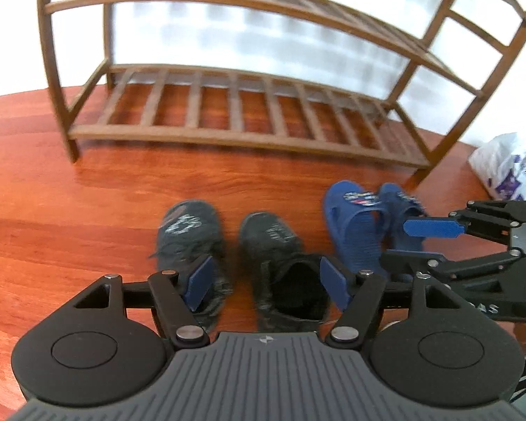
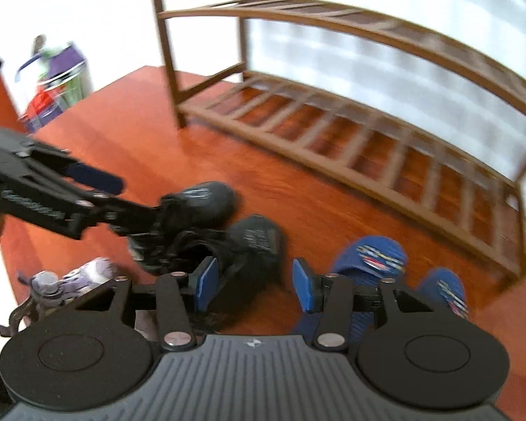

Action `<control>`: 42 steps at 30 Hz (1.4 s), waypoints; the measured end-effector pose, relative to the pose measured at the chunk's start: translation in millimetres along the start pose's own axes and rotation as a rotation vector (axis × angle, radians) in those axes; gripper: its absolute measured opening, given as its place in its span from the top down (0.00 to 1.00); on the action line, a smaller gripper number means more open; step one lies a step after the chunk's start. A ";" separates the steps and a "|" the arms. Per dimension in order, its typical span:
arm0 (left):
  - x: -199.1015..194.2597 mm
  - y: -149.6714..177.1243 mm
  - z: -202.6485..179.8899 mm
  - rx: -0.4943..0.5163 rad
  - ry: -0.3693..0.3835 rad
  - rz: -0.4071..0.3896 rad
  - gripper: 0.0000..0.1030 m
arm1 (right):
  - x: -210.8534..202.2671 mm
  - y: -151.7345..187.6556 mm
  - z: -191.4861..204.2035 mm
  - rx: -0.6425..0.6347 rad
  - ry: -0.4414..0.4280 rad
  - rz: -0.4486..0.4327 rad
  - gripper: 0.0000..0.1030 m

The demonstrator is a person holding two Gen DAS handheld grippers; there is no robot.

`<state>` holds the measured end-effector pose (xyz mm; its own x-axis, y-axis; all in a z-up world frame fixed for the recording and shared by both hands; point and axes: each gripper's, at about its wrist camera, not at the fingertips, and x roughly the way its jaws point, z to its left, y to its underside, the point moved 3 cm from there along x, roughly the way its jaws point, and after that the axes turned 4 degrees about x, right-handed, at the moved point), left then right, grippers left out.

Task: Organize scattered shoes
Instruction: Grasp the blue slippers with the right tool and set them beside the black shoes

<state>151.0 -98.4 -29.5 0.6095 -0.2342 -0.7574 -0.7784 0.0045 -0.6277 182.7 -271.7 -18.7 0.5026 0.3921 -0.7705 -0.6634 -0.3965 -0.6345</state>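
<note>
Two black sneakers (image 1: 189, 242) (image 1: 280, 256) lie side by side on the red-brown wooden floor, toes toward the wooden shoe rack (image 1: 242, 137). To their right, a pair of blue slippers (image 1: 354, 221) points the same way. My left gripper (image 1: 267, 287) hovers open over the sneakers' heels, its pads pressing on nothing. My right gripper (image 1: 417, 242) stands open above the slippers. In the right wrist view my right gripper (image 2: 254, 286) is open between the nearer sneaker (image 2: 256, 242) and the slippers (image 2: 371, 256), holding nothing. My left gripper (image 2: 122, 193) reaches in from the left over the farther sneaker (image 2: 207, 200).
The shoe rack (image 2: 333, 161) has slatted shelves with nothing on them and stands against a white wall. A white plastic bag (image 1: 508, 168) lies right of the rack. Colourful bags (image 2: 52, 80) sit at the far left. A small purple-and-white object (image 2: 73, 280) lies near my right gripper.
</note>
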 end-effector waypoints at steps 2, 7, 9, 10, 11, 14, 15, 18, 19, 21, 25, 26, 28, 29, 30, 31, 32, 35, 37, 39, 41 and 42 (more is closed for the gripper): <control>5.4 -2.6 -14.1 0.037 0.011 -0.002 0.32 | -5.1 5.9 -13.8 0.043 0.044 -0.001 0.46; 30.6 -3.7 -42.5 0.085 0.057 0.011 0.33 | -10.9 25.1 -54.3 0.142 0.171 0.014 0.45; 46.0 -5.1 -54.9 0.100 0.070 0.030 0.34 | -10.4 33.2 -75.6 0.194 0.218 0.023 0.45; 57.0 -7.0 -62.0 0.108 0.069 0.046 0.34 | -9.2 37.9 -89.3 0.221 0.241 0.026 0.45; 64.3 -8.6 -66.4 0.112 0.068 0.055 0.35 | -8.9 39.8 -94.8 0.231 0.251 0.026 0.45; 83.1 -15.7 -76.2 0.103 0.063 0.075 0.41 | -2.1 49.8 -121.0 0.268 0.291 0.032 0.45; 90.6 -18.7 -78.6 0.093 0.063 0.081 0.42 | 1.7 52.8 -129.7 0.279 0.295 0.033 0.45; 111.5 -25.4 -84.8 0.074 0.043 0.102 0.48 | 14.7 59.6 -151.3 0.300 0.305 0.039 0.45; 122.8 -27.5 -86.4 0.068 0.012 0.116 0.51 | 21.5 62.4 -161.4 0.315 0.302 0.041 0.45; 134.2 -29.6 -88.6 0.062 -0.019 0.133 0.56 | 29.9 64.1 -172.4 0.333 0.295 0.043 0.45; 159.1 -32.7 -95.6 0.049 -0.053 0.167 0.60 | 49.9 68.8 -194.6 0.374 0.272 0.049 0.46; 164.6 -33.4 -97.5 0.051 -0.064 0.172 0.60 | 53.9 69.0 -197.4 0.378 0.269 0.051 0.48; 176.8 -34.6 -99.7 0.039 -0.073 0.188 0.65 | 65.1 71.2 -205.9 0.391 0.256 0.062 0.55; 182.1 -35.1 -100.4 0.030 -0.074 0.197 0.67 | 67.8 71.5 -208.1 0.394 0.252 0.065 0.58; 186.5 -35.3 -100.7 0.021 -0.073 0.205 0.71 | 71.8 72.0 -211.1 0.398 0.247 0.070 0.59; 191.4 -35.6 -101.1 0.015 -0.081 0.211 0.75 | 74.8 72.1 -213.2 0.394 0.246 0.072 0.59; 194.3 -35.9 -101.4 0.017 -0.094 0.213 0.77 | 77.5 72.2 -215.1 0.388 0.246 0.073 0.59; 200.9 -36.0 -99.8 0.011 -0.123 0.208 0.90 | 83.0 71.1 -217.2 0.372 0.241 0.075 0.69; 204.3 -34.9 -97.7 -0.003 -0.123 0.207 0.91 | 86.5 71.8 -219.5 0.380 0.218 0.080 0.78; 205.5 -33.9 -96.6 -0.010 -0.125 0.206 0.92 | 90.3 72.5 -221.1 0.383 0.205 0.083 0.84; 205.0 -32.8 -97.6 -0.010 -0.130 0.202 0.92 | 91.1 70.7 -219.3 0.369 0.205 0.078 0.85; 204.0 -31.6 -97.9 -0.011 -0.132 0.203 0.92 | 91.7 70.0 -218.2 0.369 0.196 0.080 0.85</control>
<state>285.2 -241.5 -146.6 0.4542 -0.1005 -0.8852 -0.8881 0.0274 -0.4588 303.3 -444.6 -147.0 0.5141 0.1925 -0.8359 -0.8405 -0.0813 -0.5357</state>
